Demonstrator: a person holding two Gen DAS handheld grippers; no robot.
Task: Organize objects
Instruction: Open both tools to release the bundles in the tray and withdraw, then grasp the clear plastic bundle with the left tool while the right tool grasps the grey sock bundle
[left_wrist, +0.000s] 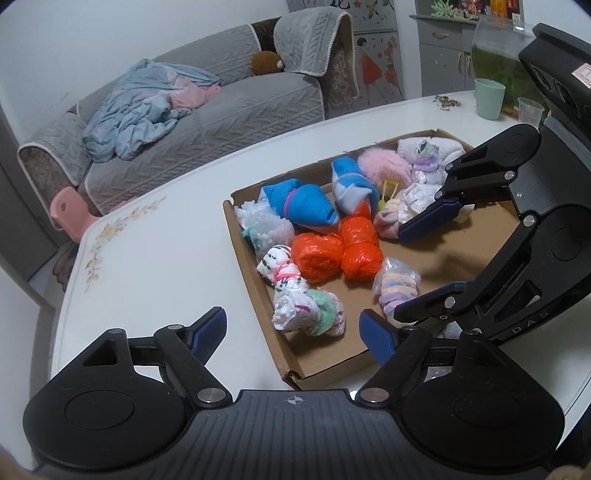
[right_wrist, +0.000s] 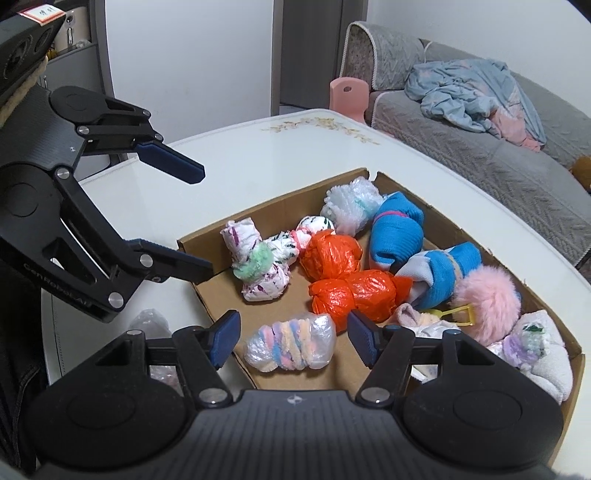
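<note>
A shallow cardboard tray (left_wrist: 332, 373) (right_wrist: 280, 195) on the white table holds several tied bundles. Among them are two orange ones (left_wrist: 317, 254) (right_wrist: 330, 254), blue socks (left_wrist: 299, 203) (right_wrist: 397, 229), a pink pompom (left_wrist: 384, 166) (right_wrist: 485, 306) and a bubble-wrap roll (left_wrist: 262, 225) (right_wrist: 351, 206). My right gripper (right_wrist: 293, 341) (left_wrist: 417, 266) is open. A pastel scrunchie bundle in clear plastic (right_wrist: 291, 347) (left_wrist: 397, 288) lies on the tray floor between its fingers, with a gap on each side. My left gripper (left_wrist: 291, 330) (right_wrist: 207, 221) stands open at the tray's corner, beside a white bundle with a green scrunchie (left_wrist: 306, 310) (right_wrist: 255, 266) and apart from it.
A clear plastic bundle (right_wrist: 149, 321) lies on the table outside the tray, under the left gripper. A green cup (left_wrist: 489, 98) and a clear cup (left_wrist: 530, 110) stand at the table's far edge. Beyond the table are a grey sofa (right_wrist: 480, 158) and a pink chair (right_wrist: 347, 96).
</note>
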